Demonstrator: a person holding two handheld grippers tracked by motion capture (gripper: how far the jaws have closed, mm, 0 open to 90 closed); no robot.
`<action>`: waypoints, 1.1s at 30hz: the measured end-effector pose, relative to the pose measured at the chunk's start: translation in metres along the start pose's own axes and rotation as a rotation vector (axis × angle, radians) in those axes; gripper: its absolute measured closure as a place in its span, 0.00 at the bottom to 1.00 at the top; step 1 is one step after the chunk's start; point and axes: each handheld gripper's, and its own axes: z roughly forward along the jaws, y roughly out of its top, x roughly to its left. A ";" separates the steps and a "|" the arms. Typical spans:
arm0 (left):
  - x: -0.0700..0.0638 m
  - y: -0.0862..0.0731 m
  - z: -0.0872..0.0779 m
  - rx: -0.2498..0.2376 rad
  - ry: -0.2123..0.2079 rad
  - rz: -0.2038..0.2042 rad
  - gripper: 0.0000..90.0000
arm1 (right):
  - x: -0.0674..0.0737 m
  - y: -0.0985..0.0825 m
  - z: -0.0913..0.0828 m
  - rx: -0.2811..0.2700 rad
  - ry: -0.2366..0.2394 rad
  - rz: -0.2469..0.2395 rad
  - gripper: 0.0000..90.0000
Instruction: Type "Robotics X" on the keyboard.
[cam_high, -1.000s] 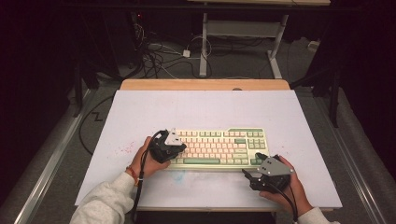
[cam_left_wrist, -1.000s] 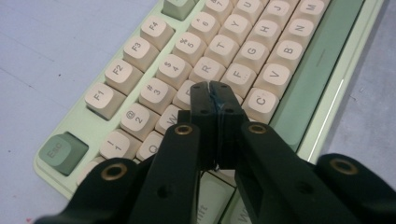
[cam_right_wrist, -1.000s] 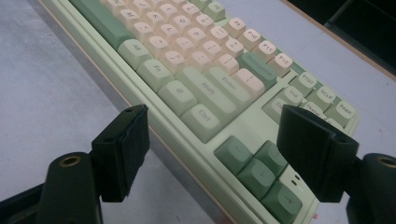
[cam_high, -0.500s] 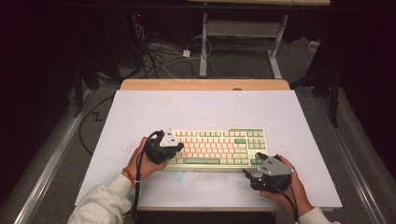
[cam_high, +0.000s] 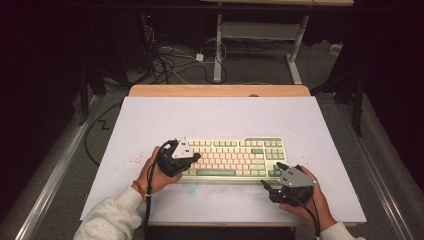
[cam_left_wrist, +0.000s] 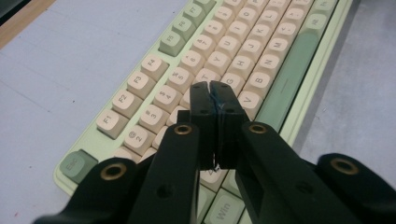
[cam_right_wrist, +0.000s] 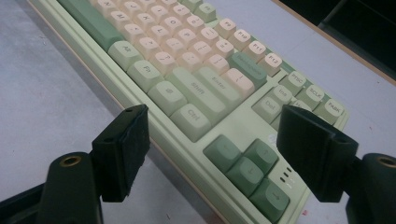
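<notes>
Keyboard (cam_high: 232, 157): flat on table (cam_high: 220, 117), near front edge. Left gripper (cam_left_wrist: 208, 88): jaws pressed together, tips over left-hand letter keys. Right gripper (cam_right_wrist: 224, 154): jaws spread, straddling keyboard's arrow-key corner, nothing pinched.

In the high view the left gripper (cam_high: 186, 161) is covering the left end of the keyboard (cam_high: 235, 157), and the key legends there are showing too small to read. In the left gripper view the closed jaws are hiding the keys beneath them, so contact with any key cannot be told, while the frame edge is cutting off the keyboard's far end. In the right gripper view the picture's edge is cutting off the keyboard's left part, and the arrow-key markings are reading too blurred to tell.
</notes>
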 end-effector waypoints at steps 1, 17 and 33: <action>-0.001 0.001 0.000 0.000 -0.005 0.002 0.96 | 0.000 0.000 0.000 -0.001 -0.001 -0.001 0.29; -0.012 0.016 0.010 0.004 -0.055 0.040 0.96 | -0.001 0.000 -0.001 0.002 0.000 0.001 0.29; -0.030 0.026 0.030 0.048 -0.115 0.103 0.96 | -0.002 -0.001 0.000 0.006 0.000 -0.001 0.29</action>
